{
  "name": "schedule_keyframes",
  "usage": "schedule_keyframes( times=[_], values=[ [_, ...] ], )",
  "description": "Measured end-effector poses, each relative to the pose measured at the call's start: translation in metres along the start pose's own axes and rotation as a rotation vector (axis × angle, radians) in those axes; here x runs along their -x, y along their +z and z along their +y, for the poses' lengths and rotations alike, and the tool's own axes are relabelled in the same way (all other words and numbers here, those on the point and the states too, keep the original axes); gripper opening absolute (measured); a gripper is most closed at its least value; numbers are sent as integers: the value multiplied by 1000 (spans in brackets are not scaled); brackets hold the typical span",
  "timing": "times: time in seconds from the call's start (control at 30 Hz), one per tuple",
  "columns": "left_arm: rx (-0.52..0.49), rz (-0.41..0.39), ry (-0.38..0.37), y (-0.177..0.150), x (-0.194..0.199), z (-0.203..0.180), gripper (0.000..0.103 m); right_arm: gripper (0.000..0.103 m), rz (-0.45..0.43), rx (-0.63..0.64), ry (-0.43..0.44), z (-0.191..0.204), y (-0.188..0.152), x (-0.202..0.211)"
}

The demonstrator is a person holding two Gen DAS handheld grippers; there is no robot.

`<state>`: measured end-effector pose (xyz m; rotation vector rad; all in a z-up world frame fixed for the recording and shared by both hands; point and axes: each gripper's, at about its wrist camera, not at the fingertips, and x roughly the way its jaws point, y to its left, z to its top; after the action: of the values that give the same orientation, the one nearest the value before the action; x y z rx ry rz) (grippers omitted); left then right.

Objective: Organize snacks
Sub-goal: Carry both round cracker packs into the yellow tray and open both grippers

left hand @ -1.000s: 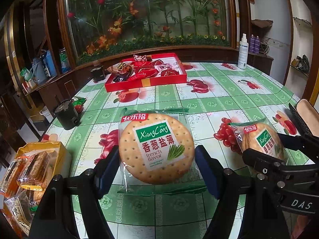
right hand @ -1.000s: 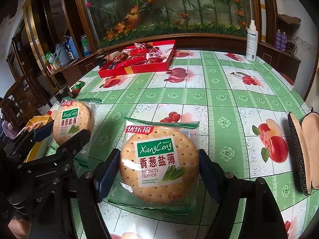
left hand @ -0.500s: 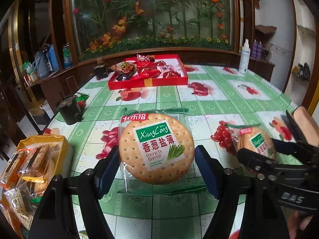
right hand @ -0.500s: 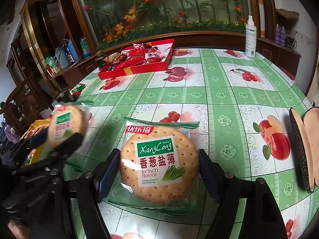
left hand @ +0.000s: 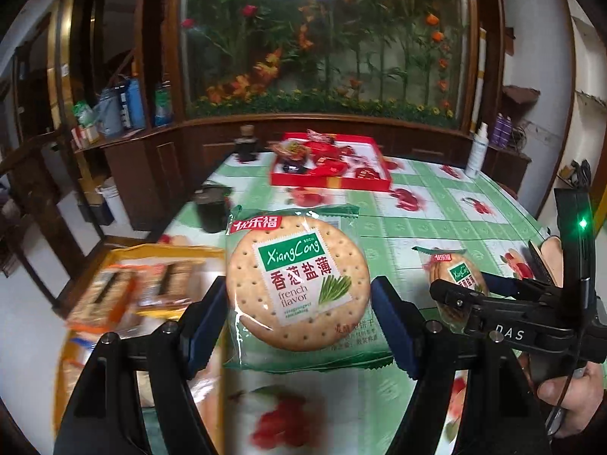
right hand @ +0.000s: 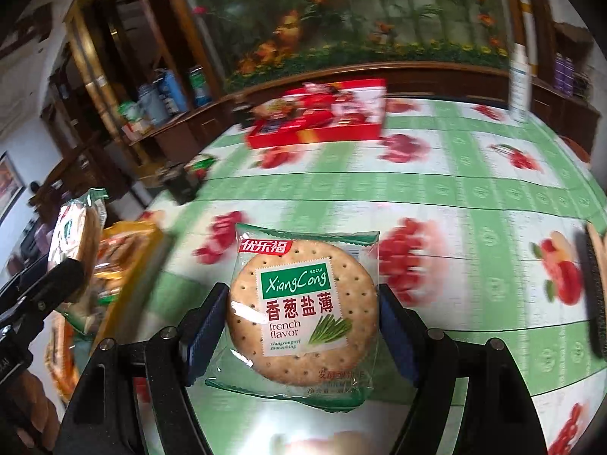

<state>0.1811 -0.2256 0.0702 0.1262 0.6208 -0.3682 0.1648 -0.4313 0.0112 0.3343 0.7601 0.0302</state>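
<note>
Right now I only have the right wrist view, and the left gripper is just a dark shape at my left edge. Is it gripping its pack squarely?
Observer: Yes. In the left wrist view the left gripper is shut on the left pack, a blue pad on each side edge and the label facing the camera.
Operator: Can you see who holds my gripper?
Observer: Only a hand, at the lower right, wrapped around the handle of the right gripper. A green light glows on the upright part above it.
</note>
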Motion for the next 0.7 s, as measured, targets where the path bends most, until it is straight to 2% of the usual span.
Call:
schedule_keyframes(
  times=[0.23, 0.4, 0.57, 0.7],
  values=[
    [72, 19, 72, -34, 29, 66, 75, 81, 32, 121, 143, 88, 12, -10],
    [80, 24, 101, -61, 45, 89, 75, 81, 70, 170, 219, 145, 21, -34],
    [95, 18, 143, -78, 50, 101, 75, 81, 110, 215, 262, 192, 27, -63],
    [100, 34, 168, -87, 46, 109, 75, 81, 141, 253, 258, 219, 29, -85]
  ],
)
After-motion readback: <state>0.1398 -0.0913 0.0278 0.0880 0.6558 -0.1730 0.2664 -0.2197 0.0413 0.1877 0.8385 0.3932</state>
